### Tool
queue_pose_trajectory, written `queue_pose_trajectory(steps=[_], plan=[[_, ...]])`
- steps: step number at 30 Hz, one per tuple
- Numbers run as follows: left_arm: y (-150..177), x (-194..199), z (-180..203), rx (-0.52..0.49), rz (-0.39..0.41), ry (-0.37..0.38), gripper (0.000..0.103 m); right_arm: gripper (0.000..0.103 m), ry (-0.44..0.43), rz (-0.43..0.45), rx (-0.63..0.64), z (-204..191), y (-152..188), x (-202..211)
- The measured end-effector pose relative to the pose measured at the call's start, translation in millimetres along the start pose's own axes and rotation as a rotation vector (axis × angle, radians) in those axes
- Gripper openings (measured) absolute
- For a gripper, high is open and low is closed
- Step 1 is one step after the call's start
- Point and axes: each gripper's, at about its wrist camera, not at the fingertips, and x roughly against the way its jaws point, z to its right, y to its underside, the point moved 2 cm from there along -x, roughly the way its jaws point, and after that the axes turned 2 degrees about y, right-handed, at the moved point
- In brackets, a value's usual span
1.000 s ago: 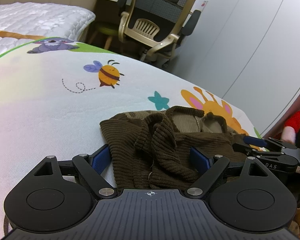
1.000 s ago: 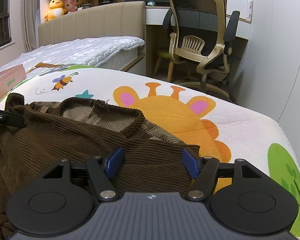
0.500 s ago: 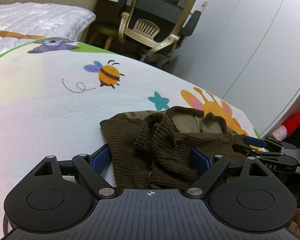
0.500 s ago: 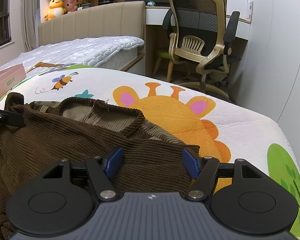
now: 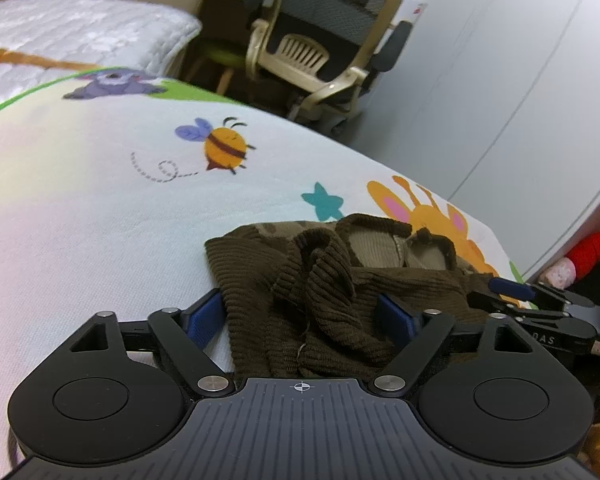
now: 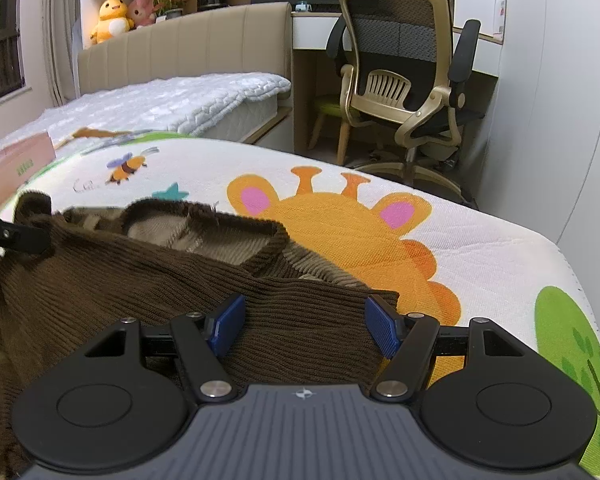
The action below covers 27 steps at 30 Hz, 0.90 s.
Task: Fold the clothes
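The dark brown ribbed corduroy garment lay rumpled near the corner of the cartoon-printed play mat bearing the orange giraffe. The left tongs stood apart astride a bunched ridge of it; the right tongs stood apart over its flatter edge. Closing here risked pinching several layers together, so a lift could drag the heap instead of one edge.

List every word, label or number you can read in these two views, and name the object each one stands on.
"DAS": white letters on the right gripper body, partly cut off.
Green characters on the pink box: too blurred to read.
Red-marked sticker on the white cabinet: too small to read.
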Motion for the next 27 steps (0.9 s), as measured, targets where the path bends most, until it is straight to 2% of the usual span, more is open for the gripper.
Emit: queue_pose_trajectory(steps=[3,6,11,12,14,15,16,17,18,20,23,27], plan=[[-2.0,5.6,-8.8,0.038,-0.024,0.021,0.079,0.067,0.006,0.02,-0.007,5.6,-8.4,6.5],[-6.3,1.8,-10.4,0.052,-0.029,0.031,0.081,0.067,-0.016,-0.007,-0.013,5.1,-25.6,-9.9],[-14.0,-17.8,-0.2,-0.007,-0.007,0.026,0.083,0.064,-0.05,-0.056,0.008,-6.6,-38.8,-40.5],[-14.3,-20.2,1.8,-0.024,-0.002,0.022,0.08,0.058,-0.057,-0.066,0.017,-10.4,-39.4,-47.0],[-12.9,-21.7,4.9,-0.059,0.003,0.009,0.07,0.053,-0.069,-0.087,0.034,-17.9,-40.8,-60.1],[-11.9,-21.7,5.8,-0.072,0.005,0.005,0.066,0.03,-0.077,-0.097,0.043,-21.6,-41.4,-66.2],[-10.8,-21.6,6.6,-0.085,0.006,0.001,0.059,0.017,-0.101,-0.095,0.05,-25.0,-40.8,-63.4],[-10.2,-21.6,7.0,-0.088,0.003,0.003,0.046,0.015,-0.081,-0.091,0.064,-28.5,-39.6,-60.0],[-10.1,-19.6,8.2,-0.087,0.0,0.008,0.038,0.008,-0.069,-0.085,0.079,-30.7,-39.3,-55.9],[-10.3,-12.6,12.8,-0.09,0.0,0.018,0.032,0.007,-0.056,-0.059,0.092,-32.3,-40.9,-40.8],[-7.1,15.5,27.3,-0.134,0.034,0.045,0.028,0.006,-0.066,0.015,0.095,-31.8,-45.4,4.7],[9.4,70.8,54.4,-0.219,0.086,0.088,0.028,0.006,-0.087,0.106,0.127,-39.4,-35.6,85.3]])
